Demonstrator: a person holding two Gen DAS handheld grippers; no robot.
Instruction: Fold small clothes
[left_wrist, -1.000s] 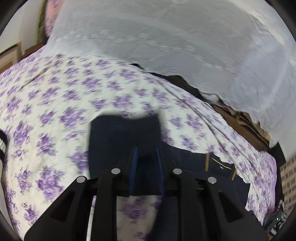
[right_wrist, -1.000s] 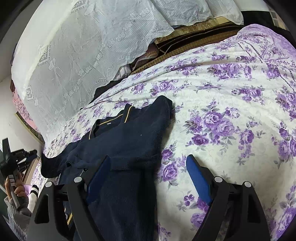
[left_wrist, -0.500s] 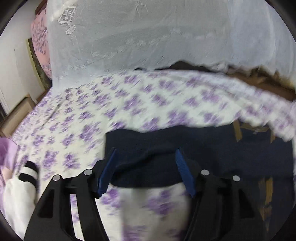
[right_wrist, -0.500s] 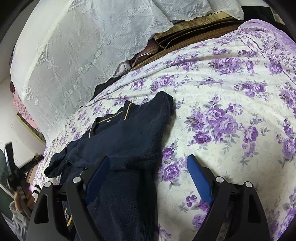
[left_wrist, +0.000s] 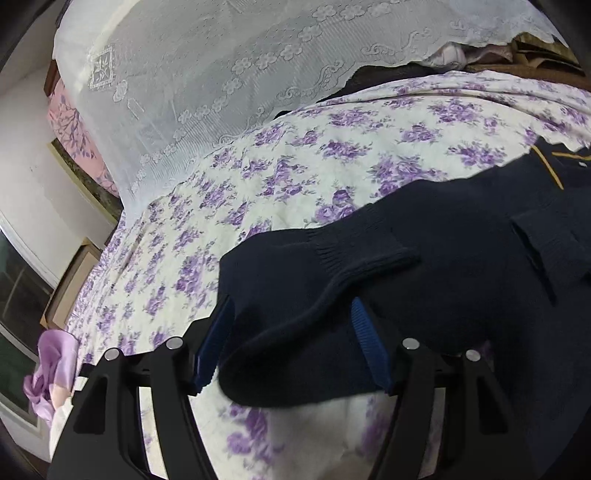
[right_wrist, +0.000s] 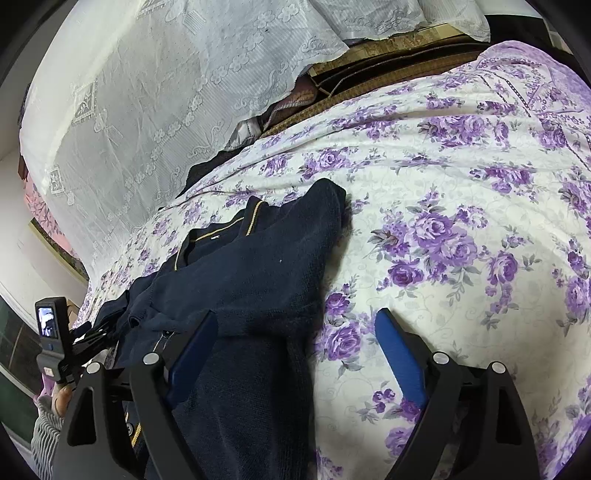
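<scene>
A navy knit sweater (left_wrist: 461, 258) with a yellow-trimmed collar (right_wrist: 221, 236) lies on the floral bed sheet (left_wrist: 295, 166). Its ribbed sleeve cuff (left_wrist: 362, 251) rests folded over the body. My left gripper (left_wrist: 291, 332) hovers low over that sleeve; its jaws are closing, and navy fabric lies between the blue pads (left_wrist: 214, 332) without being pinched. My right gripper (right_wrist: 295, 343) stands wide open over the sweater's (right_wrist: 258, 273) right edge, one finger above the knit, the other above the sheet. The left tool's camera body (right_wrist: 48, 325) shows at the far left of the right wrist view.
A white lace cloth (left_wrist: 221, 74) hangs along the far side of the bed. A lilac cloth (left_wrist: 51, 369) lies at the near left edge. Wooden frames (left_wrist: 74, 277) lean beside the bed. A person's hand in a striped sleeve (right_wrist: 48, 424) holds the left tool.
My left gripper let go of the sleeve, opened, rolled and sank toward the bed; the sleeve now lies over the sweater's body. The right gripper has stayed put.
</scene>
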